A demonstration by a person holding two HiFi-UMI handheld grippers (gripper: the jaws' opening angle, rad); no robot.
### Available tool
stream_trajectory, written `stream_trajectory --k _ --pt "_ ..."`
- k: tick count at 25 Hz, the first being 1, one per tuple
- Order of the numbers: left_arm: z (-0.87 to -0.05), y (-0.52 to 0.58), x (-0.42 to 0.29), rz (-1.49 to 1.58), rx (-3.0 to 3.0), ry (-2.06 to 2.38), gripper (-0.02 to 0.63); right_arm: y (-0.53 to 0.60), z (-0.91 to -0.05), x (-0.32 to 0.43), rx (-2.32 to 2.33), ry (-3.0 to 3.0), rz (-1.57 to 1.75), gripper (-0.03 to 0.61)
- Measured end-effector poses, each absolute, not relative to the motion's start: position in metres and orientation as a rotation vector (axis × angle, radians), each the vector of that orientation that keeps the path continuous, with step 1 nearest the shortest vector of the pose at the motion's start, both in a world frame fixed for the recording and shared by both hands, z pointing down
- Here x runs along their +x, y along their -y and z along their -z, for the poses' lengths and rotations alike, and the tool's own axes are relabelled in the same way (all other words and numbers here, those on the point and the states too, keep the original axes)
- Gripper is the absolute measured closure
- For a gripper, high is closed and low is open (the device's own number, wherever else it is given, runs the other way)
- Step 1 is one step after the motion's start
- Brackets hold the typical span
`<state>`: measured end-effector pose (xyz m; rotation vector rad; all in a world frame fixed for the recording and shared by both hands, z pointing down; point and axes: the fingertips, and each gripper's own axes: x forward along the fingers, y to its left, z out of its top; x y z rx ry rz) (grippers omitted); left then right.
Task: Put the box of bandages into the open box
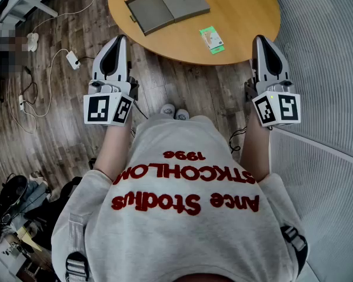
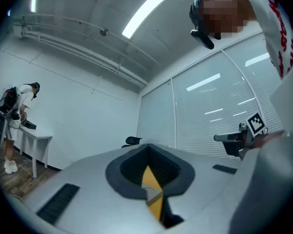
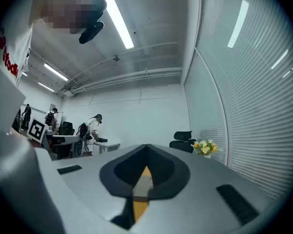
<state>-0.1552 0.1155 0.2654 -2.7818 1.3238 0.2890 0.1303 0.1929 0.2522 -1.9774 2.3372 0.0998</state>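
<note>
I hold my left gripper [image 1: 121, 39] and my right gripper [image 1: 260, 39] low in front of me, one on each side of my body, well apart. Both point away from me and tip up a bit. My left arm [image 1: 113, 148] and right arm [image 1: 254, 151] are bare. Both pairs of jaws are pressed together with nothing between them.

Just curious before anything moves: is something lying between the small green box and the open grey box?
Nothing visible does. Only bare table separates the box of bandages from the open box, and nothing stands between the right gripper and the bandages either.
</note>
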Motion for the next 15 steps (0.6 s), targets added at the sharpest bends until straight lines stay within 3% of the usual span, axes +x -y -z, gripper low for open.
stream_trajectory --k 15 --pt "-0.264 -0.111 -0.133 -0.295 -2.749 -1.319 0.607 -0.193 -0.262 0.141 -1.903 -2.352 -0.051 0.574"
